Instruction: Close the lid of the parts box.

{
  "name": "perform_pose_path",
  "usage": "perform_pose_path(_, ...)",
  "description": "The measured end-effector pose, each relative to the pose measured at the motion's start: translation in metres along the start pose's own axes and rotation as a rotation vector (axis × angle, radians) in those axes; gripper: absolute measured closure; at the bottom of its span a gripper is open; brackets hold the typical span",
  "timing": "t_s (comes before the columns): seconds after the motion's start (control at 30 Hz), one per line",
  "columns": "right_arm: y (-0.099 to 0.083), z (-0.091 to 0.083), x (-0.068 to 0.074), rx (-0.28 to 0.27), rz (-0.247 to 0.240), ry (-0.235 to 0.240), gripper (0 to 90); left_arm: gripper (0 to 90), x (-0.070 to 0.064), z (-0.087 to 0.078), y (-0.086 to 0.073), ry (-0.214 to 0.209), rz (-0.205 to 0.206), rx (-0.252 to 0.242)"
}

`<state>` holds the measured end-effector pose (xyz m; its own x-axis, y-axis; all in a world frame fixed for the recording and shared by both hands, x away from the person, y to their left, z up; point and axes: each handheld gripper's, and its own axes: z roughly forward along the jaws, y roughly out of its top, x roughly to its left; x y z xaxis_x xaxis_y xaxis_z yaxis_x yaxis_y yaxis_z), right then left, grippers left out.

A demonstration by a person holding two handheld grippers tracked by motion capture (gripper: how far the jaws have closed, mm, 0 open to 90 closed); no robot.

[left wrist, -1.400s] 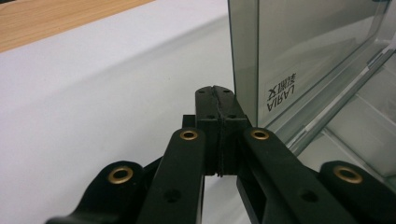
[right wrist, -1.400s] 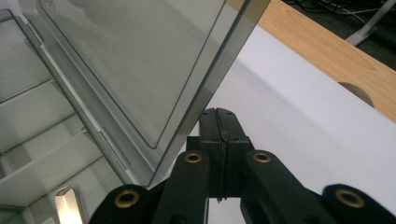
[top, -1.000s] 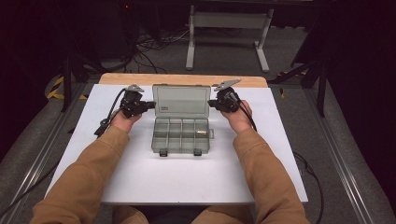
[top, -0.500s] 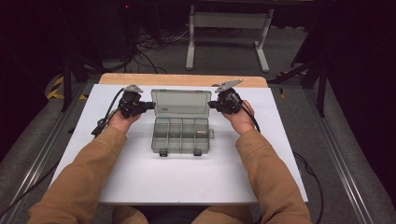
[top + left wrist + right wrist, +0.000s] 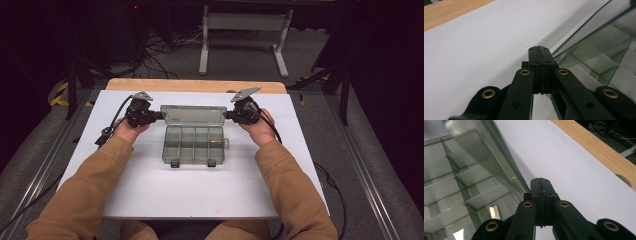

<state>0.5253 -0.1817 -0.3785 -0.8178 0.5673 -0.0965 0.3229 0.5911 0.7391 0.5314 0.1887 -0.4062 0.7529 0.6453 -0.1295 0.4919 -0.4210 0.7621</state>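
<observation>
Both claws pressed together at the two ends of an open box lid

The left claw has its black jaws closed flat on each other, with nothing seen between them, tip just at the left end of the raised clear lid; the right claw is likewise closed, tip at the lid's right end. The smoky clear plastic compartment box lies open mid-way across the white surface, between the two hands, with a small metal piece in one right-hand compartment. A wooden strip edges the far side
</observation>
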Motion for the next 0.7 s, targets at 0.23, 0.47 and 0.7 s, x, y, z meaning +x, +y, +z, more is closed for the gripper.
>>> perform_pose_path(0.23,-0.001,-0.006,0.007,0.009,-0.02,0.024,90.0,90.0,-0.004,-0.003,0.0,-0.005,0.025,0.023)
perform_pose_path(0.47,-0.003,-0.009,0.012,0.021,-0.032,0.042,90.0,90.0,-0.007,-0.005,-0.001,-0.022,0.041,0.053)
perform_pose_path(0.7,-0.006,-0.014,0.02,0.035,-0.05,0.054,90.0,90.0,-0.012,-0.008,-0.002,-0.042,0.064,0.08)
